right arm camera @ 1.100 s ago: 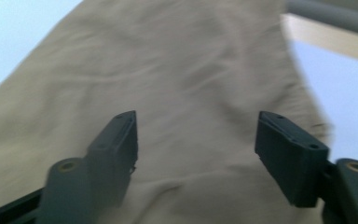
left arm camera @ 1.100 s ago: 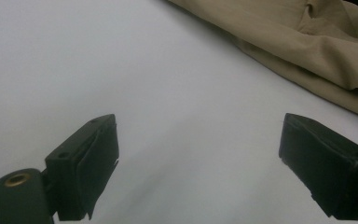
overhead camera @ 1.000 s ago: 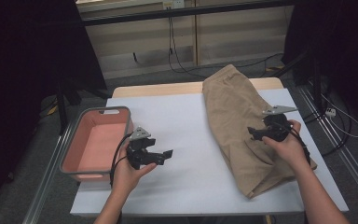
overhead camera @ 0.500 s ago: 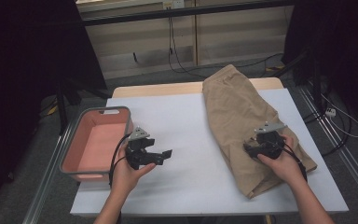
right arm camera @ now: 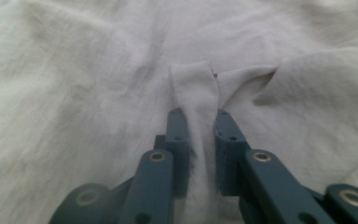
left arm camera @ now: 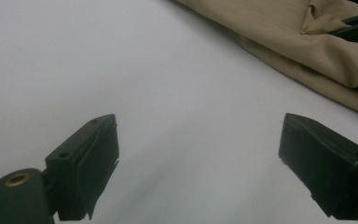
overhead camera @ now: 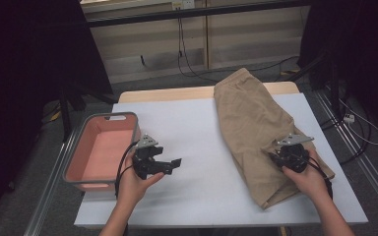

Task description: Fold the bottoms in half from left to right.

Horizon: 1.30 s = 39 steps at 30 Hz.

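Observation:
A tan folded garment [overhead camera: 251,118] lies on the right half of the white table [overhead camera: 187,123]. My right gripper [overhead camera: 274,158] rests on the garment's lower part. Its jaws have just been closing and now pinch a raised fold of the cloth [right arm camera: 193,84] between the pads, as the right gripper view [right arm camera: 200,122] shows. My left gripper [overhead camera: 173,165] hangs over bare table left of the middle, held sideways, jaws wide apart with nothing between them [left arm camera: 198,154]. The garment's edge [left arm camera: 307,51] lies beyond it, and the other gripper [left arm camera: 356,27] shows at the far right.
A pink bin with a grey rim [overhead camera: 74,164] stands at the table's left edge, close to my left hand. Cables and stands lie on the floor beyond the table and to its right.
My right gripper has moved down and left onto the garment and shut on a fold of it. The left gripper has stayed where it was.

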Each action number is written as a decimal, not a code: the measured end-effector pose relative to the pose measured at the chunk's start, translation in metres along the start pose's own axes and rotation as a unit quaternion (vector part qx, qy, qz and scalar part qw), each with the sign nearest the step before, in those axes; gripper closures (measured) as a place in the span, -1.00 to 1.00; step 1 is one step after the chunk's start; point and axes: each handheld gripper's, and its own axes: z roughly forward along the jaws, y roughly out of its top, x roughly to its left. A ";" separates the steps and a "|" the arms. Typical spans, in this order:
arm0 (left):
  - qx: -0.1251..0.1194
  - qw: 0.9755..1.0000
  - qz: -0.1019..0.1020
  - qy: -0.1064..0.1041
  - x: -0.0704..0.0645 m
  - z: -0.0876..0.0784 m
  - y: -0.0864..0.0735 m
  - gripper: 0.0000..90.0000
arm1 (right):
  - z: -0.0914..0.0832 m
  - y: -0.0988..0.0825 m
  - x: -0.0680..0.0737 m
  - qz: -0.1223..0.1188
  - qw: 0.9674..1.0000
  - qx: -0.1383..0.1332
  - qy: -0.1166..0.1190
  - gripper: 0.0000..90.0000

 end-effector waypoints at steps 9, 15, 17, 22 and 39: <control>-0.002 1.000 -0.001 -0.002 0.000 -0.001 0.000 -0.73 | -0.029 -0.011 -0.010 0.015 0.999 -0.036 -0.020 0.88; -0.002 1.000 0.002 0.002 0.000 -0.003 0.001 -0.73 | -0.051 -0.031 -0.018 0.036 0.998 -0.043 -0.032 0.89; -0.003 1.000 0.004 0.002 0.001 -0.003 0.001 -0.73 | -0.056 -0.037 -0.021 0.041 0.998 -0.043 -0.034 0.88; -0.002 1.000 0.003 0.002 0.001 -0.003 0.001 -0.73 | -0.062 -0.046 -0.026 0.040 0.997 -0.045 -0.042 0.75; 0.005 1.000 0.001 0.002 0.001 0.001 -0.001 -0.73 | -0.023 0.001 -0.013 -0.001 0.998 -0.036 -0.052 -0.02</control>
